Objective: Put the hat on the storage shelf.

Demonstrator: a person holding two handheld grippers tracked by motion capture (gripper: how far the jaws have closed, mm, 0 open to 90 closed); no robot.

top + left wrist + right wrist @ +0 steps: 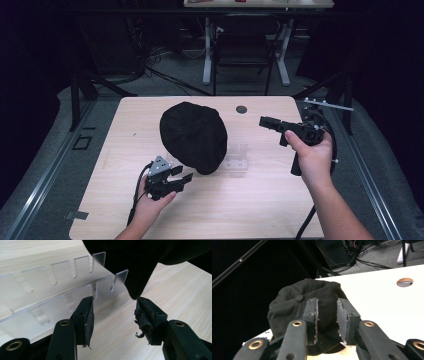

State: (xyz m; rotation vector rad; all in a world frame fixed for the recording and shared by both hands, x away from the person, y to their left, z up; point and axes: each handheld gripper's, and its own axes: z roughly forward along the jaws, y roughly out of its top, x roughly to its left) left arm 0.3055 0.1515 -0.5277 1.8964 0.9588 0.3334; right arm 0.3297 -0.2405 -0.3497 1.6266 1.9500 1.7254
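A black cap (192,135) lies in the middle of the wooden table (240,210), draped over a clear slotted acrylic stand (237,162). My left gripper (184,174) sits low at the cap's near edge, pointing toward it. In the left gripper view its jaws (113,302) stand wide apart with bare wood between them. The cap's (140,260) hanging tip just reaches the right jaw's end, and the stand (50,285) lies just beyond. My right gripper (264,121) is held up to the right of the cap, apart from it. Its jaws (327,301) are open, facing the cap (294,305).
A round cable hole (241,109) sits in the table's far edge, right of the cap. Beyond the table stand a dark chair (243,50) and white desk legs (206,50), with cables on the floor. Black stand legs (80,90) flank the far corners.
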